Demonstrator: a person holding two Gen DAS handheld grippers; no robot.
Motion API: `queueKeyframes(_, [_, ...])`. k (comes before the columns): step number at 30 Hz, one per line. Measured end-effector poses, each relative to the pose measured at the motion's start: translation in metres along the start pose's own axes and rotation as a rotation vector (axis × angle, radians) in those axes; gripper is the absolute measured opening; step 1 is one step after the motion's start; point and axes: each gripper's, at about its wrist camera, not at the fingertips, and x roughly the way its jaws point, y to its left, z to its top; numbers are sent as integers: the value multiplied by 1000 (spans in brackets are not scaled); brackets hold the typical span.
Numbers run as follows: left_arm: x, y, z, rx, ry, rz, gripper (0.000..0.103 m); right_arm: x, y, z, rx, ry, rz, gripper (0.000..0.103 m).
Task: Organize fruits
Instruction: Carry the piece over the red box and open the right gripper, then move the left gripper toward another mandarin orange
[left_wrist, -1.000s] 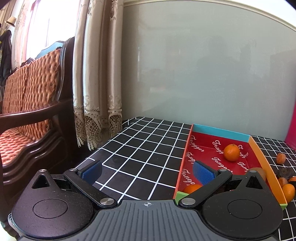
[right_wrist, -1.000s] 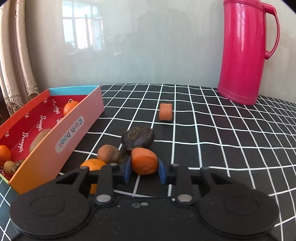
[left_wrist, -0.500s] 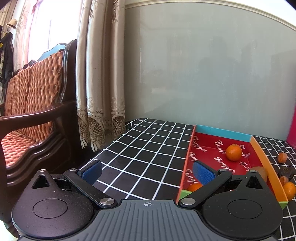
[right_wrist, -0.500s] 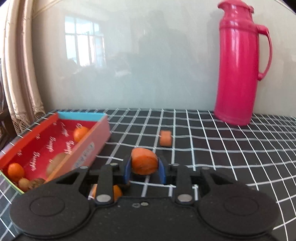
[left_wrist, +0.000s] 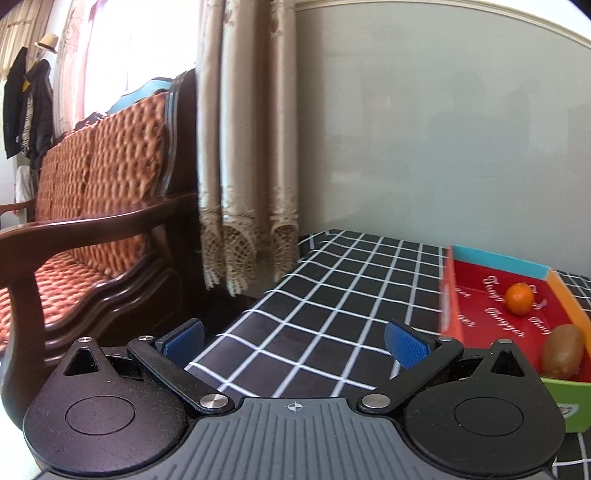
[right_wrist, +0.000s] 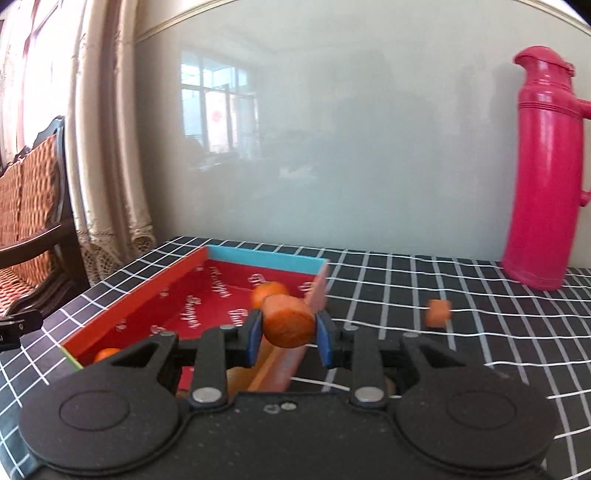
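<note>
Right fingers (right_wrist: 253, 334): clamped on orange fruit piece (right_wrist: 287, 322), held above red box (right_wrist: 168, 282) near wall
Left fingers (left_wrist: 404, 347): spread wide, empty, over checkered surface (left_wrist: 332, 295)
Box contents: tangerine (left_wrist: 519, 298), kiwi (left_wrist: 562, 350)

Surroundings: checked cloth, flask, curtain, bench.
We note a black tablecloth (left_wrist: 332, 295) with a white grid over the table, and a pink thermos flask (right_wrist: 541, 177) upright on it by the pale wall panel (right_wrist: 351, 129), which mirrors a window. A beige lace-hemmed curtain (left_wrist: 247, 147) hangs at the table's corner, beside a dark wooden bench (left_wrist: 92, 221) with orange woven cushions. Coats (left_wrist: 26, 107) and a hat hang beyond.
</note>
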Motion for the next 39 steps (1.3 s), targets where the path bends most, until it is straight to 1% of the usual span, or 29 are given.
queueKeyframes(5, [4, 16, -2, -13, 13, 18, 103, 7, 24, -2, -13, -1, 45, 29])
queueKeyframes(9, [4, 20, -1, -17, 11, 16, 103, 17, 41, -7, -31, 23, 74, 29])
queueKeyframes(11, [4, 20, -2, -16, 11, 10, 103, 20, 48, -11, -59, 37, 70, 30])
queueKeyframes(12, [4, 19, -2, -13, 13, 7, 103, 20, 50, -12, -70, 36, 66, 34])
queueKeyframes(14, [3, 16, -2, -7, 13, 5, 103, 16, 50, -13, -74, 17, 55, 35])
queueKeyframes(15, [3, 15, -2, -4, 12, 2, 103, 12, 47, -11, -67, 0, 41, 38])
queueKeyframes(17, [2, 14, -2, -3, 8, -3, 103, 5, 37, -7, -39, -49, 3, 54])
queueKeyframes(18, [1, 13, -1, -3, 5, -5, 103, 0, 30, -5, -22, -83, -26, 67])
queueKeyframes(19, [0, 12, -1, -4, 0, -8, 103, -6, 22, -3, -2, -114, -57, 73])
queueKeyframes(21, [-2, 9, 0, -7, -10, -17, 103, -16, 0, 1, 67, -161, -105, 73])
queueKeyframes(23, [-5, 4, 2, -4, -22, -32, 103, -25, -28, 3, 176, -200, -156, 79])
queueKeyframes(24, [-8, 0, 2, 0, -31, -39, 103, -29, -41, 4, 236, -213, -179, 85])
queueKeyframes(25, [-9, -4, 2, 7, -37, -47, 103, -33, -55, 4, 290, -220, -193, 86])
queueKeyframes(27, [-13, -14, 4, 25, -51, -67, 103, -38, -79, 2, 384, -218, -202, 86])
queueKeyframes(30, [-19, -29, 5, 37, -64, -113, 103, -44, -102, -2, 447, -200, -222, 87])
queueKeyframes(33, [-25, -47, 5, 47, -72, -162, 103, -49, -110, -3, 437, -197, -225, 87])
queueKeyframes(39, [-39, -87, 5, 84, -90, -253, 103, -59, -108, -1, 358, -207, -243, 87])
